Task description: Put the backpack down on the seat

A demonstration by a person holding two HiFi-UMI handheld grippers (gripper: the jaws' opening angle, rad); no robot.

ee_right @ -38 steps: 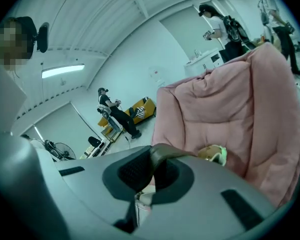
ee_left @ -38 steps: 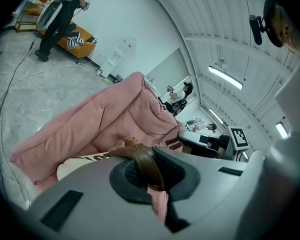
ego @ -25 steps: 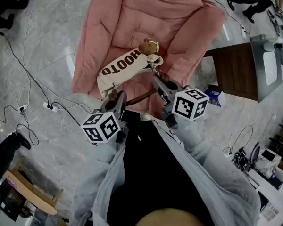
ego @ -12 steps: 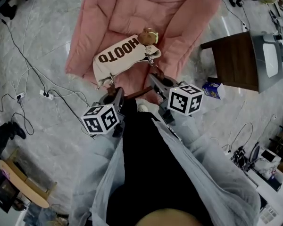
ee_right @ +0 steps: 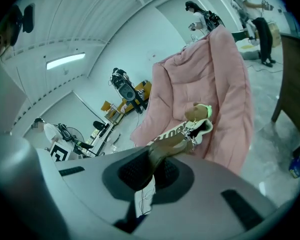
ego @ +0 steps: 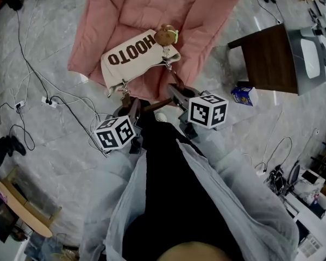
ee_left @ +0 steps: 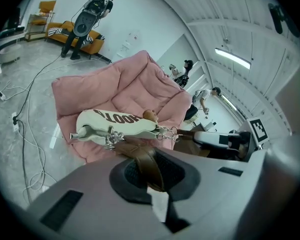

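The backpack (ego: 133,56) is a cream bag with dark lettering and a small bear charm (ego: 165,35). It lies on the front part of the pink cushioned seat (ego: 152,7). Its brown strap (ego: 158,104) runs back from chain links at both ends toward me. My left gripper (ego: 131,105) is shut on the strap (ee_left: 147,160) near the bag's left end. On the right end, near the bear, my right gripper (ego: 176,91) is shut on the strap (ee_right: 162,151). The bag (ee_left: 115,123) rests across the cushion (ee_left: 125,84), and it shows as (ee_right: 182,131) in the right gripper view.
A dark wooden table (ego: 269,64) stands right of the seat, with a grey device (ego: 309,58) on it. A blue and white carton (ego: 243,95) sits on the floor by the table's leg. Cables and a power strip (ego: 49,102) lie on the marble floor at left.
The seat and the bag now sit higher and further left in the head view. Both grippers have kept their hold on the strap and stay just in front of the seat.
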